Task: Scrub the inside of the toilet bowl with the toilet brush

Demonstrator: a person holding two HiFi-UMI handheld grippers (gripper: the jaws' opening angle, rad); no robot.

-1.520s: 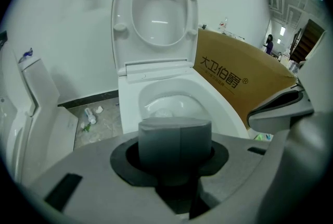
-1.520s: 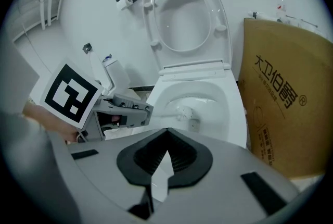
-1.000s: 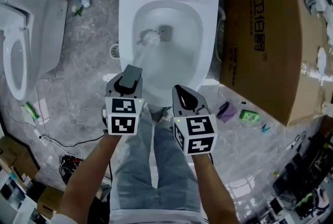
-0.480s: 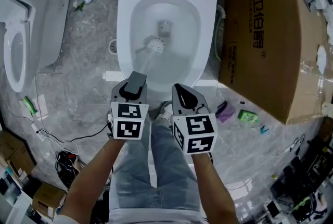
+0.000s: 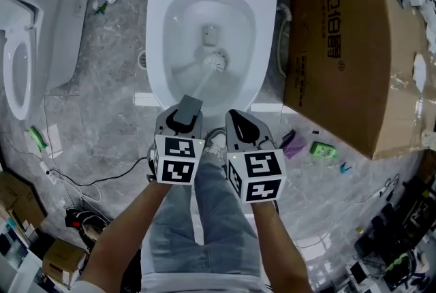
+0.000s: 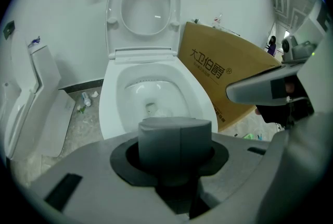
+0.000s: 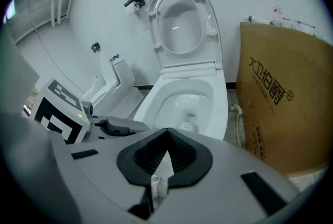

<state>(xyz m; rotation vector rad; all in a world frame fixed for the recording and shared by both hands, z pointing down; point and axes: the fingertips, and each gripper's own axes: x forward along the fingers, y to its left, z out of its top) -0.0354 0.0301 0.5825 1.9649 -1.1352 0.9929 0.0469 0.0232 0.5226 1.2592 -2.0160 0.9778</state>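
Head view: at lower centre, your left gripper (image 5: 187, 110) is clamped on the grey end of the long-handled white toilet brush (image 5: 215, 62). The handle slants up and right, so the round bristle head sits low inside the white ceramic toilet bowl (image 5: 158, 46), just below the drain opening. That slant, I judge, lets you stand at the front rim and press the bristles on the basin without leaning in. Your right gripper (image 5: 240, 122) hangs just beside the left, jaws together and empty, probably parked clear of the handle. Filling the right of the frame, a large brown cardboard box (image 5: 354, 60) stands near the toilet. It bears four black characters, 大卫伯爵, with a small ® mark.

Left gripper view: the grey handle end fills the lower centre, held fast between the jaws and aimed at the bowl beyond. In the upper centre, the white oval seat and lid (image 6: 143, 9) stand raised against the wall, which leaves the basin open for scrubbing. The box at centre right shows the same 大卫伯爵 print.

Right gripper view: the black ribbed pads (image 7: 182, 155) meet in a closed V at lower centre with nothing between them. The bristle head shows inside the bowl just above them. The box print reads again at the right.
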